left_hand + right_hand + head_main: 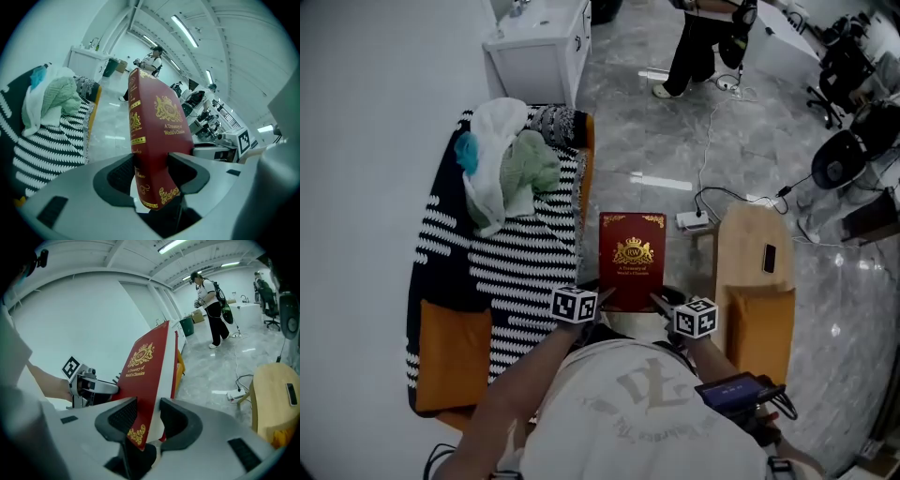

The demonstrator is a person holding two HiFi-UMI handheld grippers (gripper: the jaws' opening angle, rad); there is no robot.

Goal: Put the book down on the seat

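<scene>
A dark red hardback book (632,258) with gold print is held face up over the grey floor, between a couch and a wooden stool. My left gripper (598,296) is shut on its near left corner and my right gripper (662,303) is shut on its near right corner. In the left gripper view the book (157,131) stands spine-first between the pads of the left gripper (152,176). The right gripper view shows the book (147,366) clamped near its lower edge by the right gripper (149,420). A black-and-white striped blanket covers the couch seat (516,267) on the left.
White and green cloths (511,164) lie piled on the couch's far end, with an orange cushion (450,352) at its near end. The wooden stool (755,234) on the right carries a phone (769,258). A power strip (694,220) with cables lies on the floor. A person (694,42) stands beyond, by a white cabinet (539,47).
</scene>
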